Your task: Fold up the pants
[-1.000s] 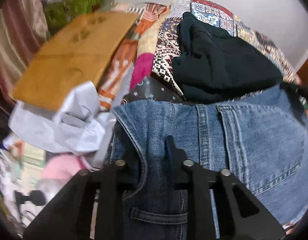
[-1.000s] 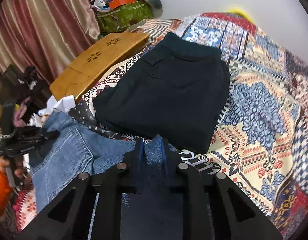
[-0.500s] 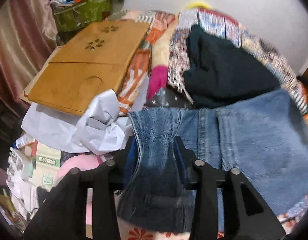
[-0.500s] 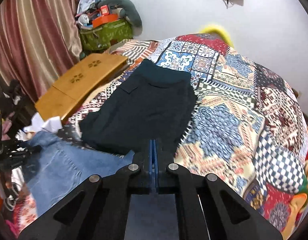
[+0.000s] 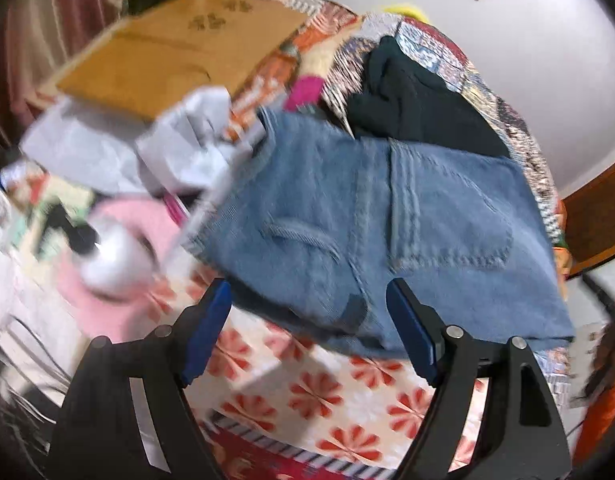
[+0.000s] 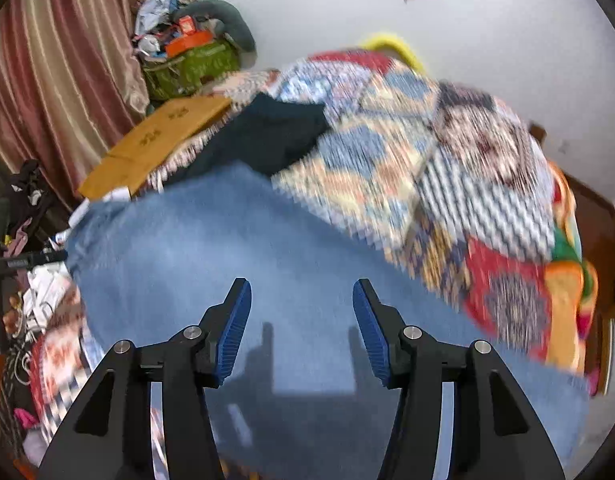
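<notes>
Plainly, both sets of tongs stand wide with nothing between their blue pads. From the left wrist view, the left tongs (image 5: 307,320) hover just short of the jeans (image 5: 387,220), whose waistband end hangs over the near-left edge of the bed; a front pocket curve, a belt loop and a stitched back pocket (image 5: 451,216) all show here. That detail is lost in the right wrist view, where the jeans (image 6: 235,264) are only a blurred, broad blue sheet beneath the right tongs (image 6: 301,312), with the tongs' shadow falling on the cloth.

What the right view gives instead is the run of the bed: the patchwork quilt (image 6: 447,168) spreading away to the right, the folded dark garment (image 6: 267,140) lying on it just beyond the jeans, the wooden board (image 6: 155,144) at the left, and the striped curtain (image 6: 59,64) behind. The left view shows the floor side: crumpled white paper (image 5: 187,144) beside the board (image 5: 167,48), pink cloth (image 5: 119,240), and a sheet with red flowers (image 5: 307,392) under the tongs.

The jeans lie flat across the near part of the bed, long axis running left to right, the waistband toward the left edge; the leg ends run out of frame.
</notes>
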